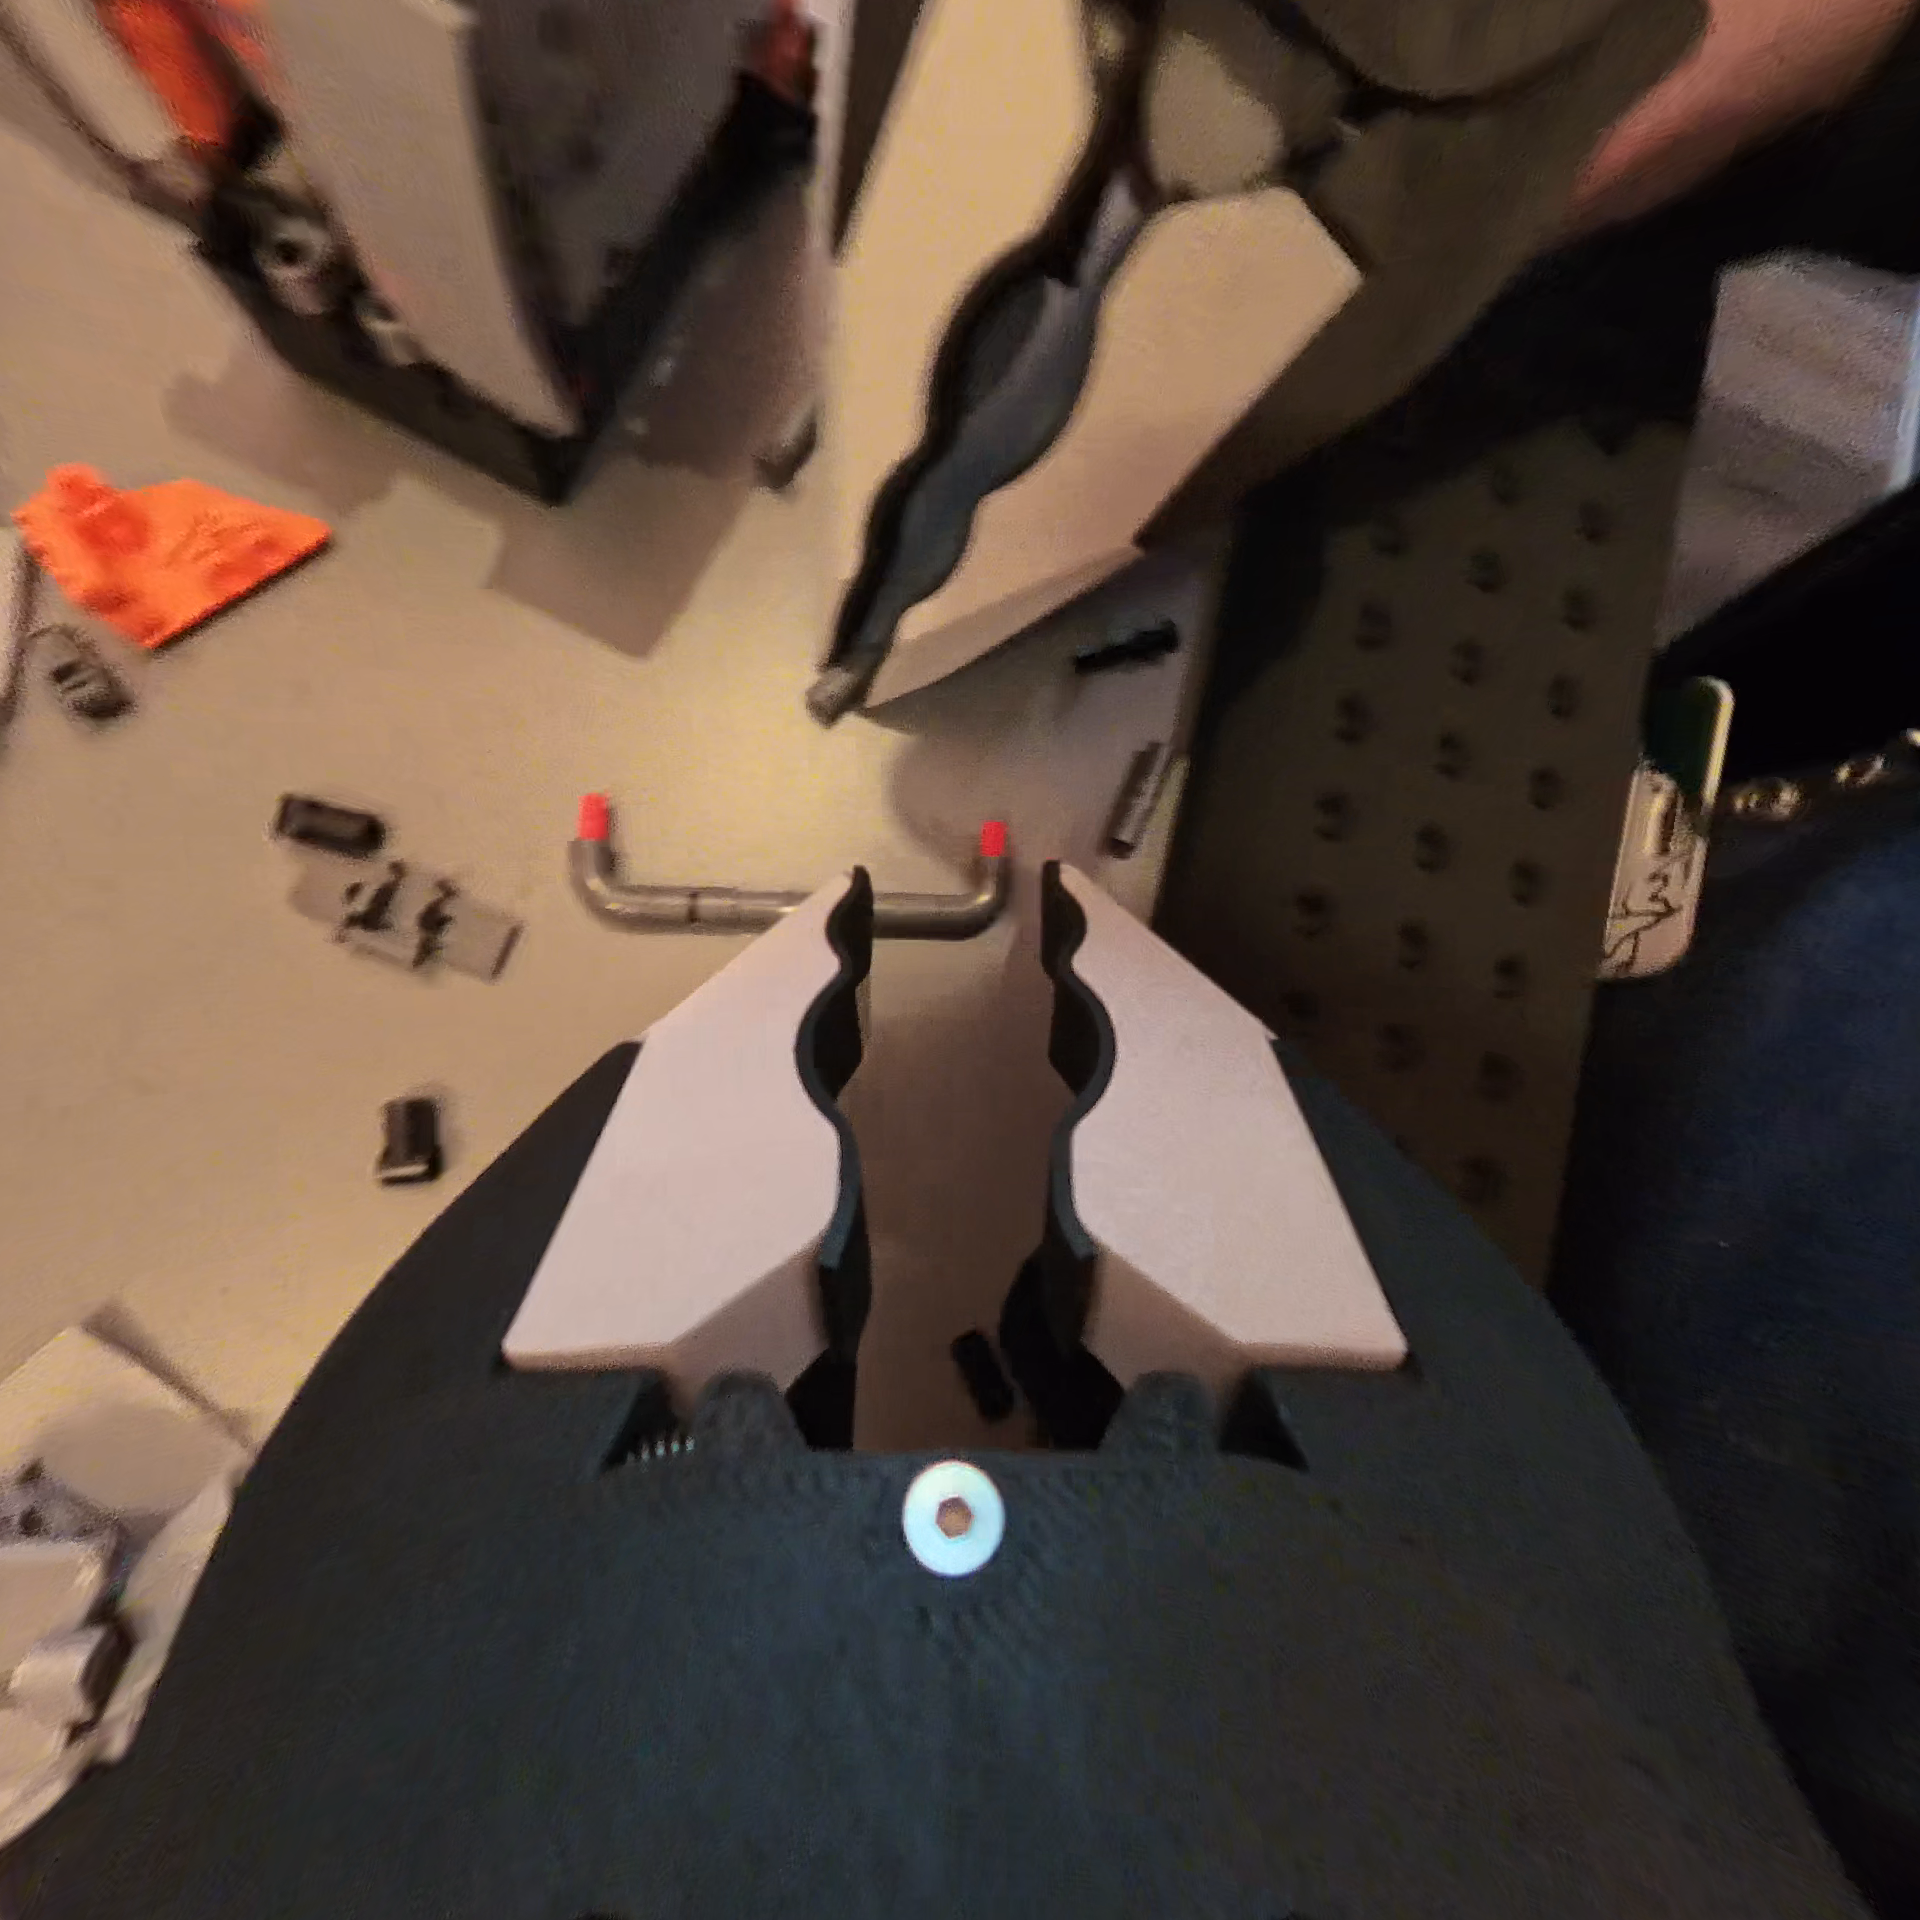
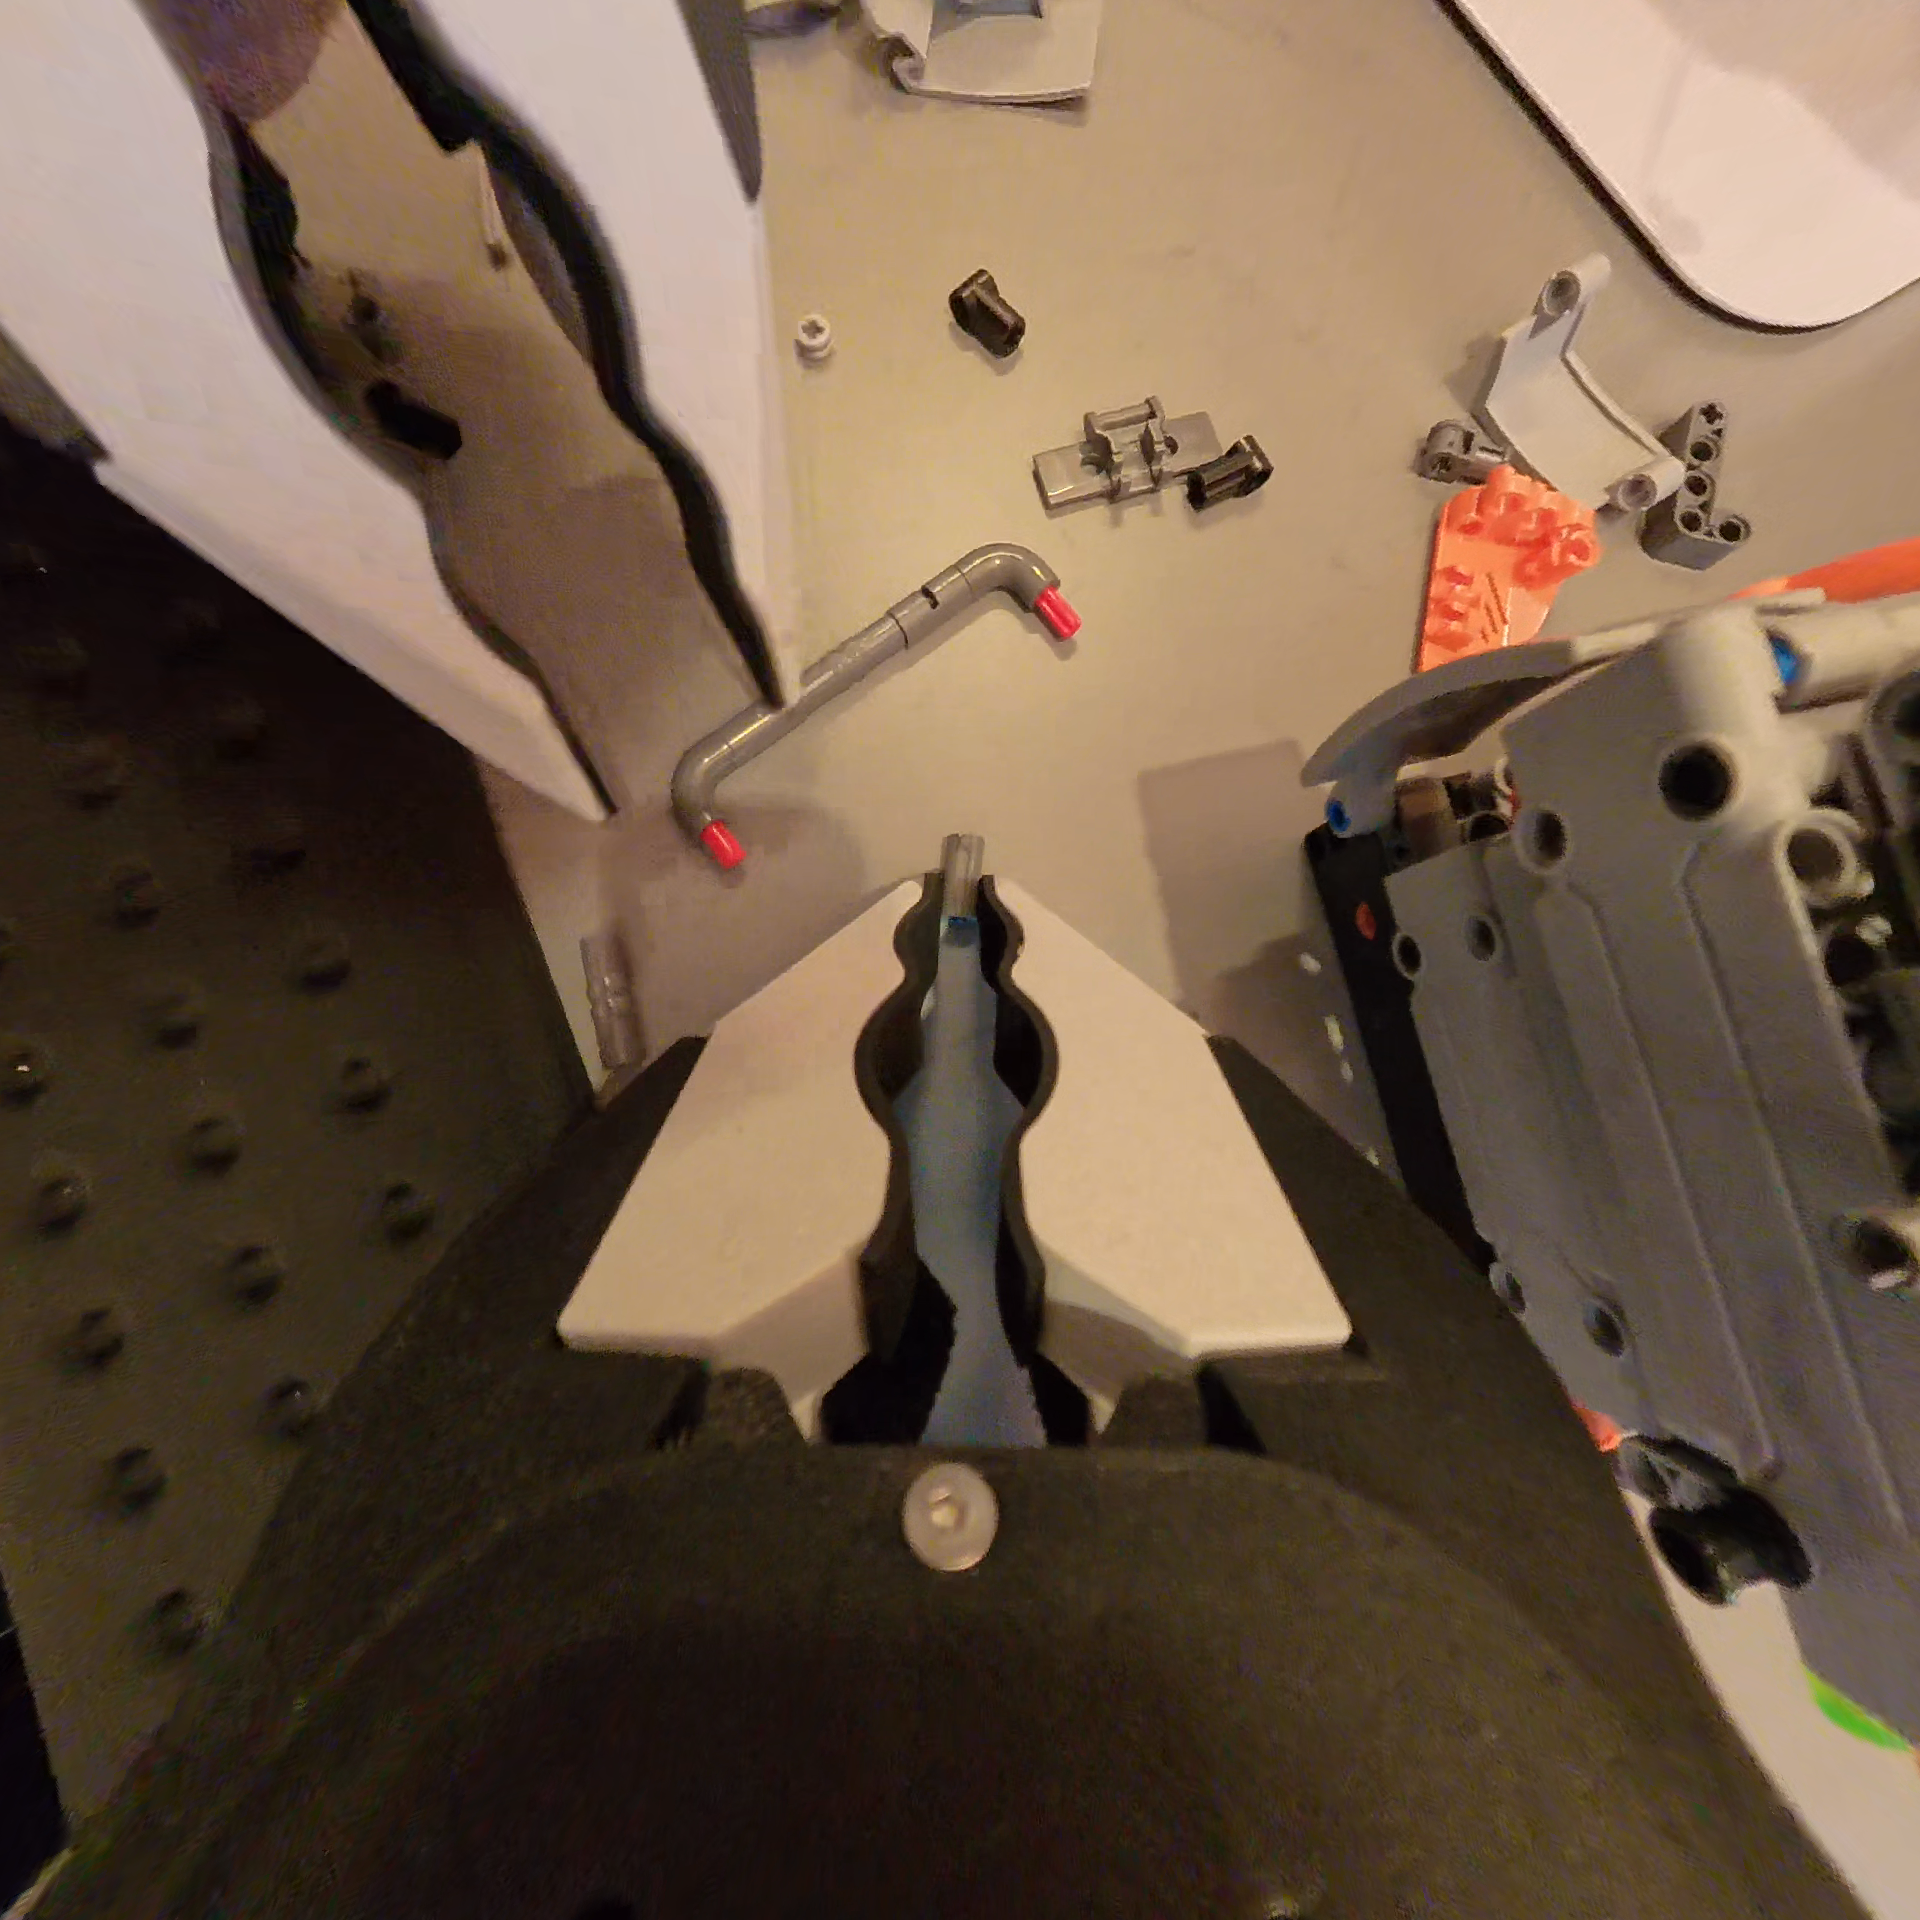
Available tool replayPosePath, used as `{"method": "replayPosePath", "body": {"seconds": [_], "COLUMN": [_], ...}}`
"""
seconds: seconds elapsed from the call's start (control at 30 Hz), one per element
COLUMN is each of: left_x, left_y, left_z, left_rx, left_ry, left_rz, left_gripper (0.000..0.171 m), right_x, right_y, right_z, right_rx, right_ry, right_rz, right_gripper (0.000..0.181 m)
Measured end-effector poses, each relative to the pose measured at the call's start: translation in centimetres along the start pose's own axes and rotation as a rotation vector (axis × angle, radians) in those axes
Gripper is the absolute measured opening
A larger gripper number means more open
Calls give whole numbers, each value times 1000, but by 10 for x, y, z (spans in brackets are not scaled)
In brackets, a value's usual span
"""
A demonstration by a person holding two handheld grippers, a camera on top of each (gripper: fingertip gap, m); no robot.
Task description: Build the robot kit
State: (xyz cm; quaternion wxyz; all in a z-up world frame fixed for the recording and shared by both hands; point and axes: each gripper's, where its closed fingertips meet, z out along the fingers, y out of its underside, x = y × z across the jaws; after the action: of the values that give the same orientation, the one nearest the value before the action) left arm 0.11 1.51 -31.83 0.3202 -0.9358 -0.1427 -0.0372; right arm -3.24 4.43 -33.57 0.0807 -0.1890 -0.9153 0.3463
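Observation:
My left gripper [image 1: 951, 883] is open and empty, its fingertips just above the middle of a grey bent tube with red end caps [image 1: 665, 904] that lies on the table. In the right wrist view the left gripper [image 2: 691, 753] hovers over one end of that tube [image 2: 904, 623]. My right gripper [image 2: 961, 894] is shut on a thin grey pin with a blue bit [image 2: 958, 868], whose tip sticks out past the fingertips. The right gripper also shows in the left wrist view [image 1: 852, 675], held above the table beyond the tube.
A grey built brick model [image 2: 1662, 1039] stands to the right, also in the left wrist view [image 1: 468, 260]. A black perforated plate [image 2: 208, 1039] lies on the left. An orange piece [image 2: 1496, 571], a grey curved panel [image 2: 1548, 405], a flat grey piece [image 2: 1122, 457] and small black connectors [image 2: 987, 307] are scattered. About 5 cm separates my left fingertips from my right. My left tips are roughly 8 cm from the black perforated plate [image 2: 208, 1039].

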Motion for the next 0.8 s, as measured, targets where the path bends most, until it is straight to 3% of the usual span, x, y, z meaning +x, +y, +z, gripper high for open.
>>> {"method": "replayPosePath", "body": {"seconds": [0.13,0.3,0.8], "left_x": [7,5,9], "left_y": [9,8,8], "left_z": [15,18,19], "left_rx": [-46,-16,56], "left_ry": [-42,-59,2], "left_rz": [131,168,211], "left_gripper": [25,7,6], "right_x": [-11,-28,-47], "right_y": [1,8,3], "right_z": [-1,-7,-3], "right_rx": [5,-15,-8], "right_ry": [-89,-189,-286], "right_rz": [-26,-138,-259], "right_gripper": [4,4,4]}}
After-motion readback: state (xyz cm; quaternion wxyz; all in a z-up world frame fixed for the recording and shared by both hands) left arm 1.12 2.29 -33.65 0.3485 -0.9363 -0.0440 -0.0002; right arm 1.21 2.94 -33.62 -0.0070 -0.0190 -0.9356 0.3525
